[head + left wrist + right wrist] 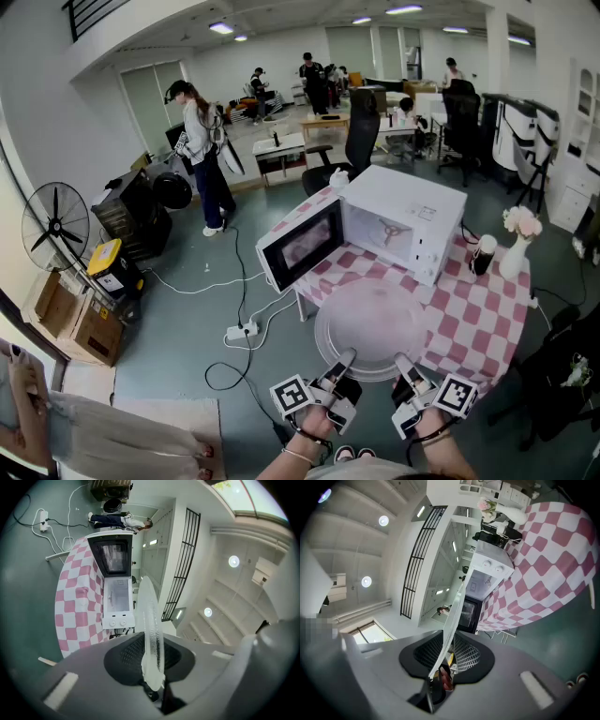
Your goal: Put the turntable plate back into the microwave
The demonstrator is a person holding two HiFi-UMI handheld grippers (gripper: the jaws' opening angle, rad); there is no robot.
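**Tabletop**: wearing a pink-and-white checked cloth.

**Microwave**: white, sitting on the far part of the tabletop. Its door is hanging wide open to the left, and the cavity is facing the person.

**Turntable plate**: clear glass, round, lying roughly level in front of the open microwave and outside it. It is jutting past the near edge of the tabletop. Whether it is resting on the cloth cannot be told.

**Left tool**: gripping the plate's near rim on the left, jaws standing narrow and pressing on the glass.

**Right tool**: gripping the near rim on the right, jaws likewise pinching the thin glass edge.

**Vase**: white, holding pale flowers, standing at the right end of the tabletop.

**Dark container**: standing just beside the vase.
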